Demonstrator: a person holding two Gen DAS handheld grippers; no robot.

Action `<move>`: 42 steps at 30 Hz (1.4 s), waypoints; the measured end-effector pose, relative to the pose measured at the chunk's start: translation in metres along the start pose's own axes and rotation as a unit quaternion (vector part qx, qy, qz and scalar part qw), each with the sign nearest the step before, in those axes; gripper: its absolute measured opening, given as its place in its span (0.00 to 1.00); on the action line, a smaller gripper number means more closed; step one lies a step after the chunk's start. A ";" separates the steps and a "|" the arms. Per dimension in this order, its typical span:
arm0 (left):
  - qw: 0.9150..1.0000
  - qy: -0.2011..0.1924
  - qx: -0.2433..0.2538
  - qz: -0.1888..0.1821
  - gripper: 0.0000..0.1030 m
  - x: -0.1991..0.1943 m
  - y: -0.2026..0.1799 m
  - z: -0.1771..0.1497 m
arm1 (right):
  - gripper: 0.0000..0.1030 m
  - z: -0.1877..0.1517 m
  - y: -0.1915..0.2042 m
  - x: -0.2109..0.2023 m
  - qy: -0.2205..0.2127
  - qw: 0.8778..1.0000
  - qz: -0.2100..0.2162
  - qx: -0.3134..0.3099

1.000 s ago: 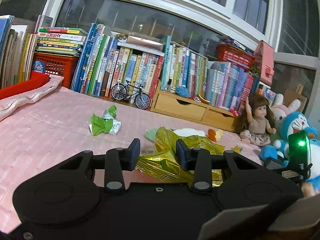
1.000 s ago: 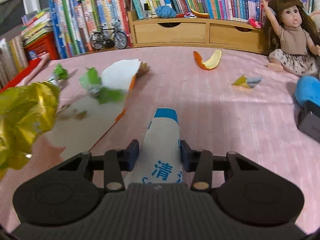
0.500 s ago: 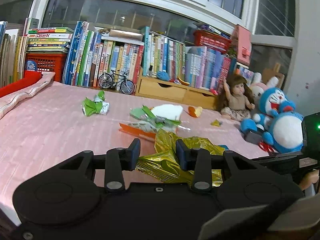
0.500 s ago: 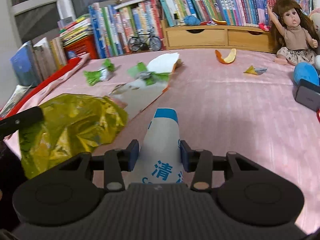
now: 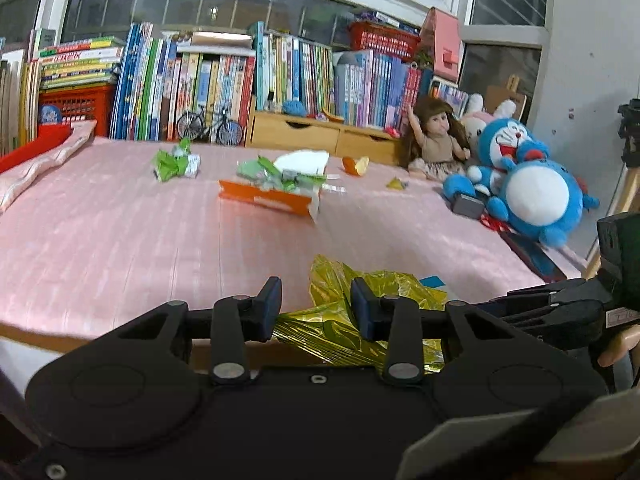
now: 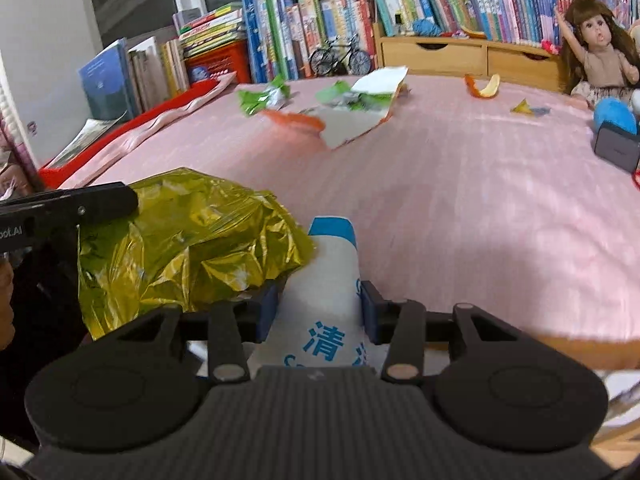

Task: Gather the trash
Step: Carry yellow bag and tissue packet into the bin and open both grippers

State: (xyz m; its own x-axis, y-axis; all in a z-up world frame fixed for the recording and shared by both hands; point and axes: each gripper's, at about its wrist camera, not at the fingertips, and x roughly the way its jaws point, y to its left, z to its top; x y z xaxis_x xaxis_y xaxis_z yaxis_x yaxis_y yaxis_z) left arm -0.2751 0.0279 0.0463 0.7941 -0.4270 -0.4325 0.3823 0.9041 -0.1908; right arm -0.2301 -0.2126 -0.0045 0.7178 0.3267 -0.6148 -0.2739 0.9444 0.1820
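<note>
left gripper (image 5: pixel 316 304) pinching crinkled gold wrapper (image 6: pixel 192 240), right gripper (image 6: pixel 319 312) clamped on white-and-blue packet (image 6: pixel 324 280), both over pink bedcover (image 5: pixel 160 232) edge.

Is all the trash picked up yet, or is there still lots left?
Not yet. In hand: the left gripper holds a gold foil wrapper, the right gripper a white and blue packet. Left on the pink bed: green wrappers, torn orange box, orange peel, small yellow scrap.

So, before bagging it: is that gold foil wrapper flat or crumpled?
Crumpled. The gold foil wrapper shows creases and puffed folds all over, bunched where the left gripper pinches it.
</note>
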 end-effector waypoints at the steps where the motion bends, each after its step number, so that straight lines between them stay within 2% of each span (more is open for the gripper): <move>1: 1.000 0.006 0.001 0.000 0.34 -0.003 0.000 -0.003 | 0.47 -0.005 0.003 -0.002 0.003 1.000 0.001 -0.003; 11: 0.999 0.052 -0.002 -0.007 0.32 -0.019 -0.001 -0.031 | 0.48 -0.047 0.027 0.004 0.050 0.998 0.015 -0.033; 21: 0.994 0.106 0.002 -0.012 0.30 -0.016 -0.006 -0.059 | 0.48 -0.074 0.022 0.020 0.092 0.995 0.003 -0.024; 28: 0.989 0.149 0.004 -0.008 0.30 0.007 -0.007 -0.082 | 0.49 -0.094 0.019 0.038 0.122 0.992 -0.011 -0.029; 32: 0.986 0.166 0.027 0.002 0.30 0.020 -0.012 -0.091 | 0.51 -0.105 0.013 0.047 0.134 0.991 -0.010 -0.017; 36: 0.979 0.192 0.062 0.024 0.30 0.033 -0.020 -0.098 | 0.51 -0.116 0.006 0.060 0.147 0.989 -0.014 -0.004; 42: 0.974 0.218 0.064 0.025 0.31 0.053 -0.021 -0.105 | 0.52 -0.125 0.001 0.072 0.161 0.987 -0.019 0.013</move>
State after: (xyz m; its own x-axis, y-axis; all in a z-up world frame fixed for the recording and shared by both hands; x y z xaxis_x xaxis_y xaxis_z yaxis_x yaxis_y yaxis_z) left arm -0.2908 -0.0124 -0.0654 0.5477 -0.3119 -0.7764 0.4267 0.9023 -0.0615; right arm -0.2587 -0.1932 -0.1446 0.4851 0.2655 -0.8332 -0.2316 0.9578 0.1703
